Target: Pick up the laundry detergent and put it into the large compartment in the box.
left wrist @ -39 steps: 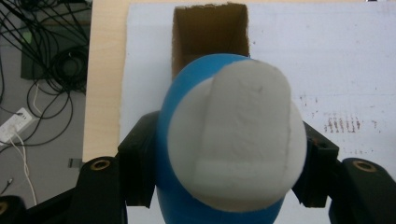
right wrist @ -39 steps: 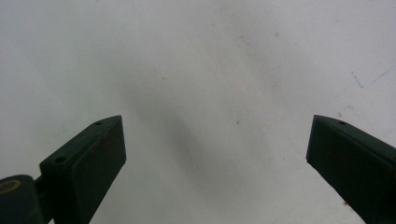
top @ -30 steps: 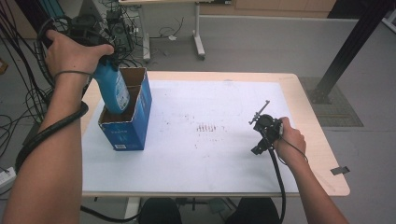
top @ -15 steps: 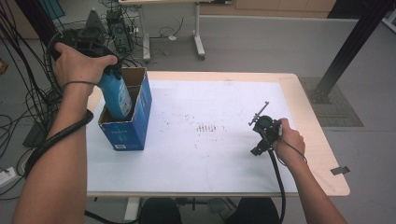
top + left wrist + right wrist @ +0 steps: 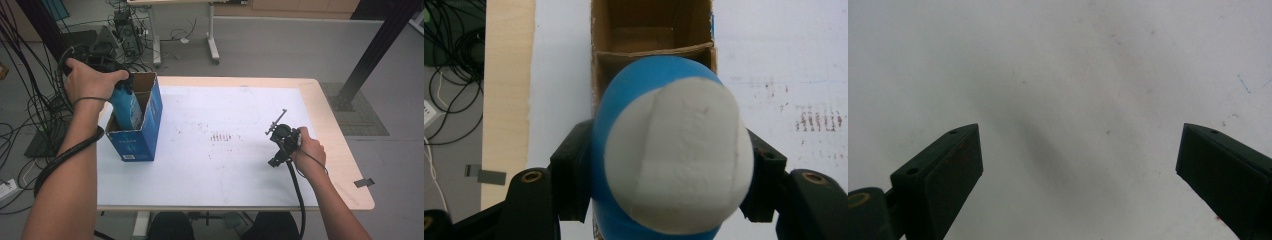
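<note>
Bottle (image 5: 126, 107), blue with a white cap, is clamped by its neck in the left gripper (image 5: 664, 195) and is seen lower than a second ago, its base now sunk into the near compartment of the blue cardboard box (image 5: 142, 127). That box is stood at the left edge of the worktop (image 5: 225, 170). Well to the right of the box, the right gripper (image 5: 278, 145) is kept unmoved, jaws spread wide over bare white surface, nothing held.

grey floor (image 5: 280, 45) all round. a second desk (image 5: 210, 30) stands behind, black cables (image 5: 30, 100) trailing at left. a black post (image 5: 370, 55) rises right.
</note>
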Motion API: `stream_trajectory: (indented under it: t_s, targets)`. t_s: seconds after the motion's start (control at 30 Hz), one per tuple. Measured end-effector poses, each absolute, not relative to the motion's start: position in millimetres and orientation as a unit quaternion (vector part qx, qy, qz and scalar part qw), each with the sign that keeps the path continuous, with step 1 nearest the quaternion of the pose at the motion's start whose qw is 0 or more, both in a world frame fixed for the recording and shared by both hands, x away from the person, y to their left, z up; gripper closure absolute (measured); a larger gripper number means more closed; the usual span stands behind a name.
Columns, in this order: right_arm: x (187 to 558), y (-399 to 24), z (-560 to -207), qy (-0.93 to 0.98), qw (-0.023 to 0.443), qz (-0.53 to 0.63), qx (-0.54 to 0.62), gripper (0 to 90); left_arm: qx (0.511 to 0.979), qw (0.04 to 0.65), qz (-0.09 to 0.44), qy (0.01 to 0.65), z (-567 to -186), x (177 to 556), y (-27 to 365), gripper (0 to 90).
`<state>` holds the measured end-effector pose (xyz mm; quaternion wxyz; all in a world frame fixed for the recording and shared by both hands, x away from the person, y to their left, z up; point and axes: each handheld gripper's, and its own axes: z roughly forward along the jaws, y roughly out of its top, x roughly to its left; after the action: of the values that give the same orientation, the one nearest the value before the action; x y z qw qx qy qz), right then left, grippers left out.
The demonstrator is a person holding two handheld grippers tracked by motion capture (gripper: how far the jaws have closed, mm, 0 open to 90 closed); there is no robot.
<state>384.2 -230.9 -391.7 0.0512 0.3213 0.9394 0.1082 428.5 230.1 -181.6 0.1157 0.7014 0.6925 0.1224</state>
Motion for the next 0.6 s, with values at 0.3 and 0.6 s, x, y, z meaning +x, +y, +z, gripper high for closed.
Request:
stream_trajectory:
  t_s: [0.3,0.6]
  targets:
    - [384,-232,-391,0.94,0.053,0.108,0.32,4.4,0.703,0.105,0.113,0.694,-201,429,230,37.2]
    - [384,-232,-392,0.94,0.051,0.108,0.321,4.4,0.704,0.094,0.109,0.695,-219,430,229,37.2]
